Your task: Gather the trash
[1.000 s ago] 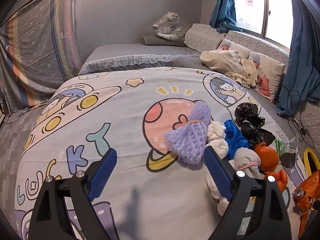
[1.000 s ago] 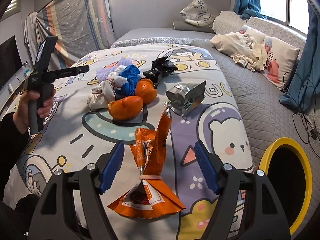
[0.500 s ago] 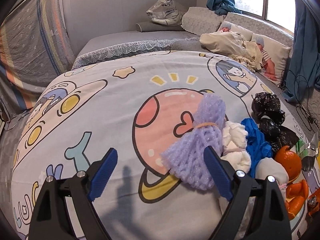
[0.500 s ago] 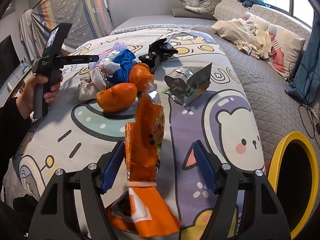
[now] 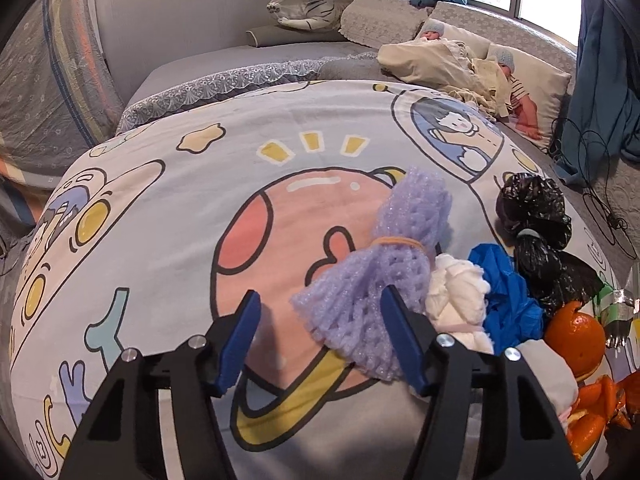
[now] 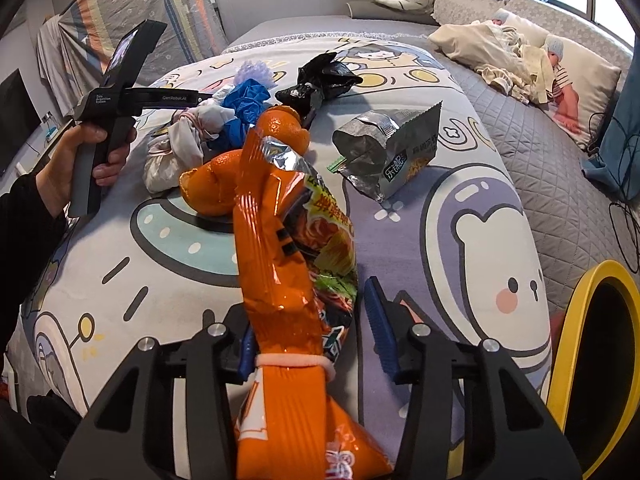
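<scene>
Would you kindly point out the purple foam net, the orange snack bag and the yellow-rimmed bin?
purple foam net [image 5: 372, 300]: left wrist view, lower flared half.
orange snack bag [image 6: 276, 248]: right wrist view, upper body.
yellow-rimmed bin [image 6: 576, 320]: right wrist view, left rim.

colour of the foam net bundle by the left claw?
Pale purple foam net, tied with a tan rubber band; clearest in the left wrist view.
</scene>
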Motion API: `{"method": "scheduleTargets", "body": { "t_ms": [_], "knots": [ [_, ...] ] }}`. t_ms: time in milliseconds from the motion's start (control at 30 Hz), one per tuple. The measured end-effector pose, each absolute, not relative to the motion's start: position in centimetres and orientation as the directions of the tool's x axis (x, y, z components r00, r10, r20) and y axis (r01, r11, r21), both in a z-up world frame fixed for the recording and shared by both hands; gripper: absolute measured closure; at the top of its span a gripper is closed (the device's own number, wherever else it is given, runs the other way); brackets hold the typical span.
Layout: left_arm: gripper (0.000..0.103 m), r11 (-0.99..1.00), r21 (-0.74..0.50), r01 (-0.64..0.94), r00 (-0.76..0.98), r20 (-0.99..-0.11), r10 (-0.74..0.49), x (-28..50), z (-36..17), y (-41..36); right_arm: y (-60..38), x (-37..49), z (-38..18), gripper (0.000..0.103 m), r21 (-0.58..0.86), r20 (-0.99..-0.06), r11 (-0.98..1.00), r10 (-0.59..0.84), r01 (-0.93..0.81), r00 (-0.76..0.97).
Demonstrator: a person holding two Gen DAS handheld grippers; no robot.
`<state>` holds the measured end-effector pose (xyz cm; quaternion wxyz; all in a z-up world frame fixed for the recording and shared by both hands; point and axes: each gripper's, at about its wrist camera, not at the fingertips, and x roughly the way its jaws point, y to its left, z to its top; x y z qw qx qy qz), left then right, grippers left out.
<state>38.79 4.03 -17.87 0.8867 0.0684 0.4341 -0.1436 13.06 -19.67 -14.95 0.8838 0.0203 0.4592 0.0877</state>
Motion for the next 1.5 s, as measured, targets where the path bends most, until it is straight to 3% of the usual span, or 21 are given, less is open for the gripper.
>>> {"method": "scheduleTargets", "body": {
  "t_ms": [233, 333, 933, 1500],
  "knots": [
    [0.082, 0.929, 0.069, 0.363, 0.593, -0.787, -0.173, 38.4, -17.5, 1.4, -20.3, 12.9, -14.9, 0.069, 0.132, -0.797, 0.984, 0.179, -0.123, 0.577],
    [0.091, 0.934, 0.071, 0.351, 0.598, -0.785, -0.165, 38.6, -17.3, 1.2, -20.8, 12.7, -14.8, 0.074, 0.144, -0.79, 0.984, 0.18, -0.108, 0.586],
    [0.094, 0.972, -0.038, 0.23, 0.665, -0.723, -0.185, 37.1, -13.9, 5.8, -22.1, 10.8, -12.2, 0.076, 0.187, -0.732, 0.979, 0.193, -0.08, 0.654],
    [0.094, 0.975, -0.148, 0.164, 0.718, -0.66, -0.221, 30.6, -11.0, 11.4, -22.1, 8.8, -8.7, 0.076, 0.173, -0.655, 0.982, 0.169, -0.072, 0.737]
  ]
}}
